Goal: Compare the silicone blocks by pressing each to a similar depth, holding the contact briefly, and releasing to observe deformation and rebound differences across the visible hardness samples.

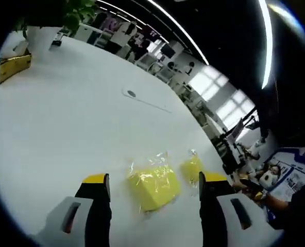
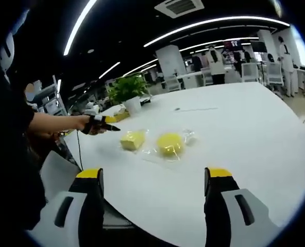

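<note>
Two yellow silicone blocks sit on the big white table, each one inside crinkly clear wrap. In the left gripper view, my left gripper has its jaws spread wide and holds nothing; the square yellow block lies on the table past the jaw tips, between them, and I cannot tell if either jaw touches it. The other yellow block sits just beside the right jaw, and that jaw cuts part of it off, so its shape is hard to make out here. In the right gripper view, my right gripper is wide open too and grips nothing (both jaws hang over the near edge of the table). From this side the square block and the round yellow block lie close together, well apart from these jaws. A hand comes in from the left holding the other gripper near the square block, but it is small and dark, so I cannot make out its jaws there. Far back on the table stands a potted plant in a white pot. A gold box lies near the pot in the left gripper view.
</note>
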Demonstrator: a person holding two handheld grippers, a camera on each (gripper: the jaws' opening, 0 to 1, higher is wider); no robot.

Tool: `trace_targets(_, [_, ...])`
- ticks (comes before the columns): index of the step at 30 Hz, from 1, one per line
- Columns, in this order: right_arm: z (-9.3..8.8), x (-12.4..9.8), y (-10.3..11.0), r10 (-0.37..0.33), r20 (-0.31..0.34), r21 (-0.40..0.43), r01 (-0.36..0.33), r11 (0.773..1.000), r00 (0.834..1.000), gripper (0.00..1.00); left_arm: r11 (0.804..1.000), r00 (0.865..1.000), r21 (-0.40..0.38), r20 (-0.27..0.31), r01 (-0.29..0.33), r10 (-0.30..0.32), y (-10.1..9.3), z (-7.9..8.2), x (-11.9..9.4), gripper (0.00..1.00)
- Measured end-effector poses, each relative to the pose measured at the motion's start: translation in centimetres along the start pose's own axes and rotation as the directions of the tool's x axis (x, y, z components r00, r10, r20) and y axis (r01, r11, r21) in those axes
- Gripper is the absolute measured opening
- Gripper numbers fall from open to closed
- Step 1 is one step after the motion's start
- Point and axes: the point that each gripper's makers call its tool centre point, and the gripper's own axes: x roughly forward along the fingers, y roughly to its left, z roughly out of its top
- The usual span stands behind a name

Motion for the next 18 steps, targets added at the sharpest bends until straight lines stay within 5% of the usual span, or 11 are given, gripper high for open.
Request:
trace_targets(6, [0.4, -0.5, -0.5, -0.018, -0.008, -0.016, 0.018, 1.000, 1.000, 0.72, 0.997, 0.999, -0.078, -0.029, 0.021, -0.023, 0.9, -0.3, 2.4, 0.58])
trace_targets(9, [0.5, -0.6, -0.8, -0.029, -0.019, -0.030, 0.028, 0.999, 0.999, 0.71, 0.978, 1.000, -0.208, -0.001, 0.005, -0.005, 1.9, -0.1, 3.5, 0.48])
trace_targets(12, [0.6, -0.6, -0.8, -0.021, -0.024, -0.022, 0.020, 1.000, 0.999, 0.67, 0.966, 0.999, -0.255, 0.019, 0.033, -0.029, 2.0, -0.2, 4.1, 0.37])
trace_targets(18, [0.3, -0.5, -1.0, -0.024, -0.027, -0.006, 0.024, 1.000, 0.999, 0.65, 0.946, 0.999, -0.322, 0.015, 0.048, -0.045, 2.5, -1.1, 5.2, 0.35])
